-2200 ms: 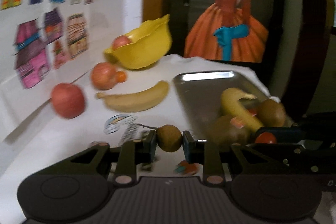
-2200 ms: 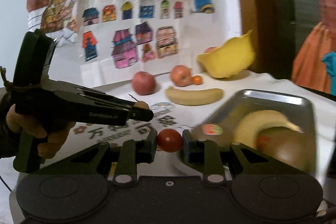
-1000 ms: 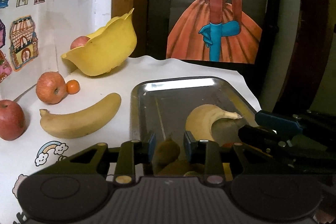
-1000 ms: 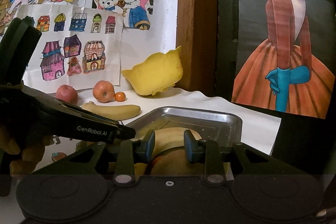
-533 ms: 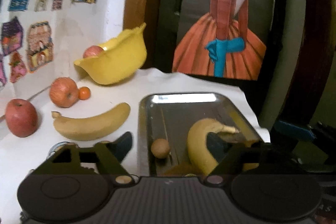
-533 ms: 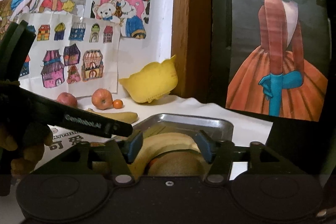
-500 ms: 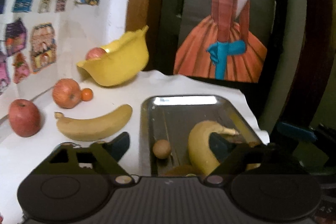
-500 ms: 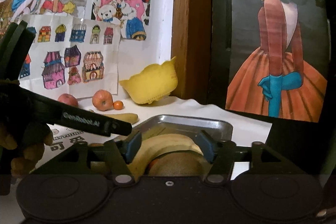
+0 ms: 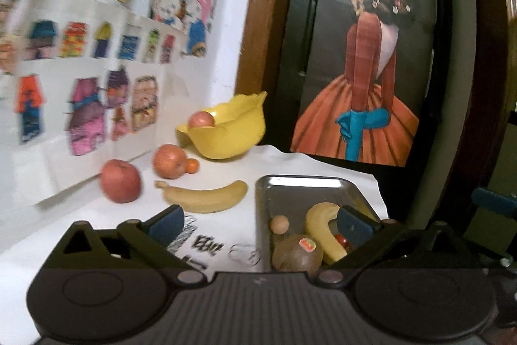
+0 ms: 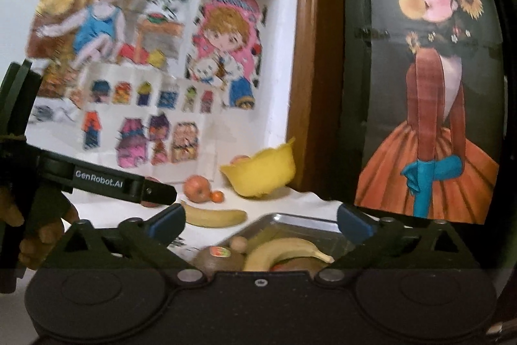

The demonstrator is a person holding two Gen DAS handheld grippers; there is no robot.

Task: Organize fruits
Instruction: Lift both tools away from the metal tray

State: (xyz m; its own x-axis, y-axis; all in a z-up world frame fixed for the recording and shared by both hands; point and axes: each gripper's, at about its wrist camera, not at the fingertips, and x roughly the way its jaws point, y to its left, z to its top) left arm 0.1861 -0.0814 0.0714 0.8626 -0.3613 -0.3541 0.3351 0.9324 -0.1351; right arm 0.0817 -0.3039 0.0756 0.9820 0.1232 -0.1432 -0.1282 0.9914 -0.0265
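A white wall (image 9: 226, 31) rises behind the worktop (image 9: 80, 215), covered with colourful children's drawings (image 10: 155, 128) of houses and cartoon figures. Just right of the wall stands a brown wooden frame (image 10: 307, 54), and right of that a dark panel (image 9: 320, 21) bearing a poster (image 10: 433, 118) of a girl in an orange dress. The worktop is covered in white.

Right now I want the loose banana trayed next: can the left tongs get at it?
Probably yes. The left tongs are open and empty, and the banana lies alone on the cloth, nothing in between.
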